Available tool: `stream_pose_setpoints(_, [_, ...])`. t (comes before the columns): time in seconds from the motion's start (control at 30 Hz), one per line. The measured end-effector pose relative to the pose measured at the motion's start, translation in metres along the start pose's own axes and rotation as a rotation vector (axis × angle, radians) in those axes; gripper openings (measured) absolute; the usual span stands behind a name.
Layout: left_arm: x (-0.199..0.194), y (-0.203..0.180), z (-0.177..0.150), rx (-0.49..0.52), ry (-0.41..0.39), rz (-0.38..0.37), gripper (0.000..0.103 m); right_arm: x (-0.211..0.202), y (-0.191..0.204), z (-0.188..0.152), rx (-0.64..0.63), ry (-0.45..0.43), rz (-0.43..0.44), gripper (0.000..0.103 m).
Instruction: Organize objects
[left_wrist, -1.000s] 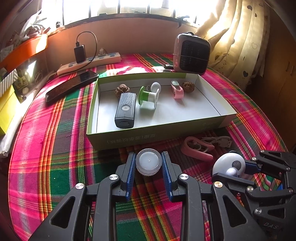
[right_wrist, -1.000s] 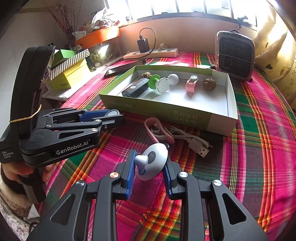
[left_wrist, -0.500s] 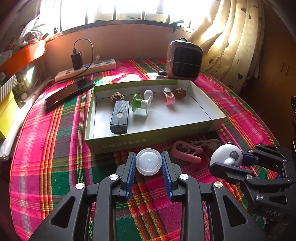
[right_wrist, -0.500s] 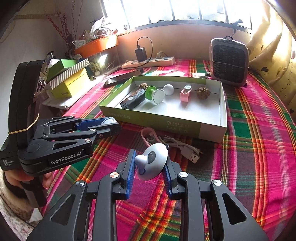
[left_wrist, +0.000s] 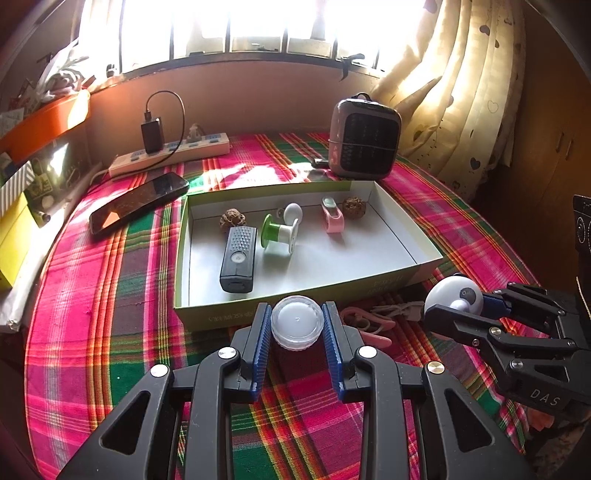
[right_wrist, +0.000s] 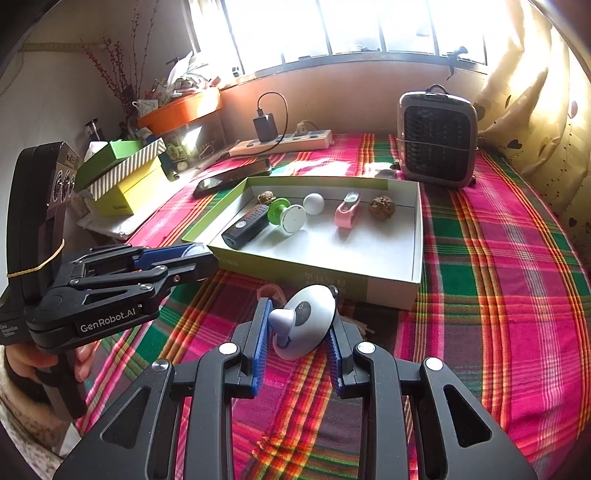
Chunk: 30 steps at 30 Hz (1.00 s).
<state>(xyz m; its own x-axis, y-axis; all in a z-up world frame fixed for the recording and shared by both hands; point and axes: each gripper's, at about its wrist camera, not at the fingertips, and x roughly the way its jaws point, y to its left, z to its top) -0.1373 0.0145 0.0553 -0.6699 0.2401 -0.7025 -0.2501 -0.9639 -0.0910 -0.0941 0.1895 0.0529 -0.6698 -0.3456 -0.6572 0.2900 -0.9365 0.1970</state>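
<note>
Shallow white-and-green cardboard box (left_wrist: 406, 254) sat on the plaid-clothed table (left_wrist: 92, 295), partly filled.
Left gripper (left_wrist: 297, 325) clamped a round clear plastic cap (left_wrist: 297, 322); right gripper (right_wrist: 295, 328) clamped a white domed gadget (right_wrist: 308, 325). Either smooth piece might have slipped short of the box.

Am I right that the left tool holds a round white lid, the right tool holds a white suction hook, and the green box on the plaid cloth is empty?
Not quite. In the left wrist view the green box is not empty: it holds a dark remote, a green spool, a pink clip and more. The rest stands.
</note>
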Motion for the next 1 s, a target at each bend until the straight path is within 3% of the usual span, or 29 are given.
stream_pose_setpoints(0.53, [0.014,0.004,0.018,-0.014,0.011,-0.018,0.026,0.007,-0.018,0.037,-0.011,-0.037,-0.049,0.028])
stream_pose_setpoints(1.0, [0.040,0.007,0.034,-0.027,0.033,-0.010,0.026,0.047,-0.043,0.070,-0.009,0.000,-0.093,0.028])
